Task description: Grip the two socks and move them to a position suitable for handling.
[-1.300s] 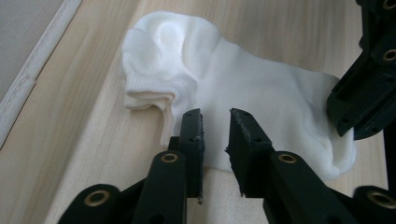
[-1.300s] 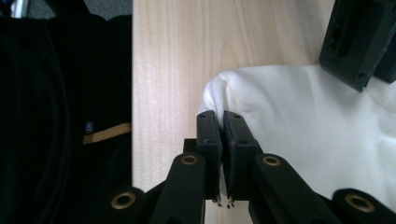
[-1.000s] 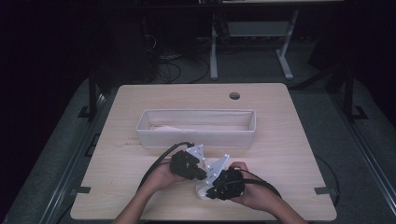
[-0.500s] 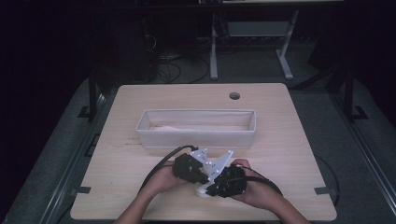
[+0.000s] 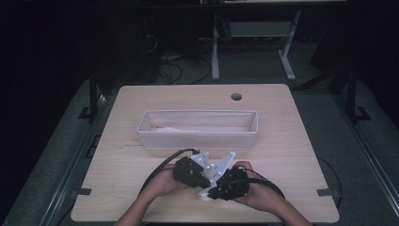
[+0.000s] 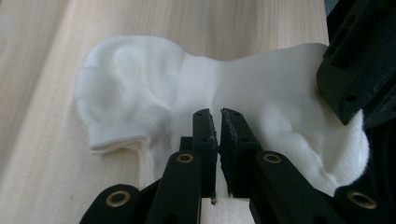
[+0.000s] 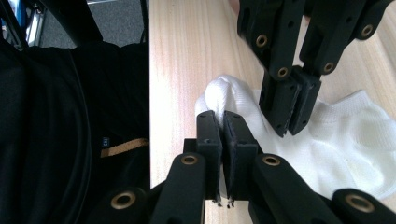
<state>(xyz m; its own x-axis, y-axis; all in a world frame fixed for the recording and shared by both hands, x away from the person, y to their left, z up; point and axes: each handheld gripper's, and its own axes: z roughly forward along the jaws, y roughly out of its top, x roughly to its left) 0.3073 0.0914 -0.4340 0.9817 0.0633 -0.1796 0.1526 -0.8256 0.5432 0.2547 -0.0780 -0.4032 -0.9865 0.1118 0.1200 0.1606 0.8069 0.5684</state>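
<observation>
Both claws meet over a white sock (image 6: 243, 98) that lies on the wooden tabletop (image 5: 291, 141), close to the edge nearest the person.

The left claw (image 6: 217, 113) has its two black jaws drawn together until just a thin slit shows between the pads. In the left gripper view, the tips sit on the sock's middle, and a pinch of the white knit seems caught at the very tips, though how much cloth is inside the slit cannot be made out. The sock spreads to both sides of this claw: the ribbed cuff end to its left, a rounded, bunched part to its right, beneath the black body of the other gripper.

The right claw (image 7: 221, 114) is clenched on a raised fold of the sock, with white fabric bulging up just past its tips. Just beyond it and to its right, the left claw comes down onto the sock; the two sets of tips stand very near each other but apart.

In the high view, both hands hold the claws side by side, and a long white fabric bin (image 5: 197, 129) stands just beyond them.

No brand, label or readable writing shows on the sock, bin or grippers.
</observation>
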